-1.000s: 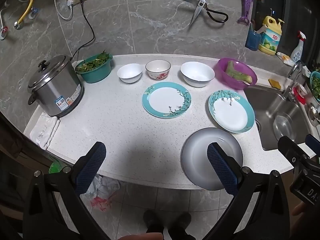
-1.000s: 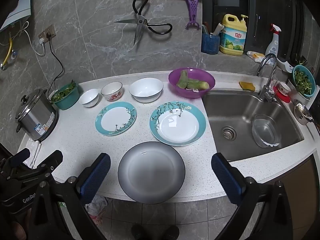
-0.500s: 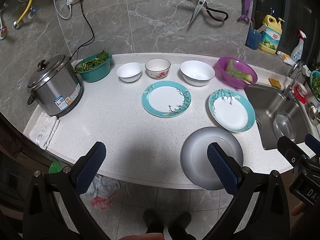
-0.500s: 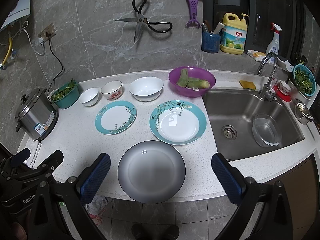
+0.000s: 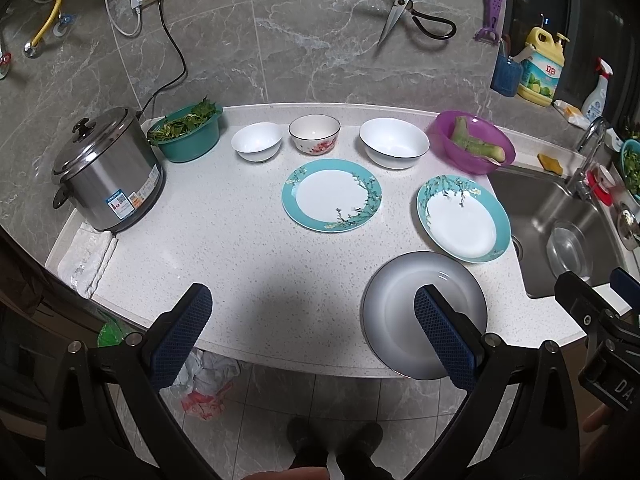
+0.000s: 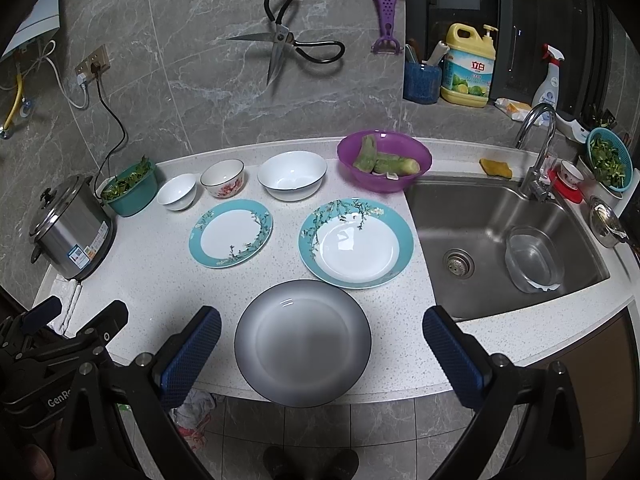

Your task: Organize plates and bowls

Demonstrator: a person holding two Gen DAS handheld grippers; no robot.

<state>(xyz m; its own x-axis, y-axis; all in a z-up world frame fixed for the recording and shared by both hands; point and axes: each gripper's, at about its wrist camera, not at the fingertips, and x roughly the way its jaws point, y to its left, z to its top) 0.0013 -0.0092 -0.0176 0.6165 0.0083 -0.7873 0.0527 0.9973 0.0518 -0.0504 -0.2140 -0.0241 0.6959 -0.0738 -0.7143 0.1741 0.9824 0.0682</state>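
Ahead of our wide-open left tongs (image 5: pixel 310 332) and right tongs (image 6: pixel 320 350): three plates (image 6: pixel 303 342), three bowls (image 6: pixel 292 175); nothing has moved.

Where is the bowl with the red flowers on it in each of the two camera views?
Left wrist view: the flowered bowl sits top centre, in the back row between two white bowls.
Right wrist view: the flowered bowl sits upper left of centre, same row.
Shared landmark: the purple bowl at the row's sink end.
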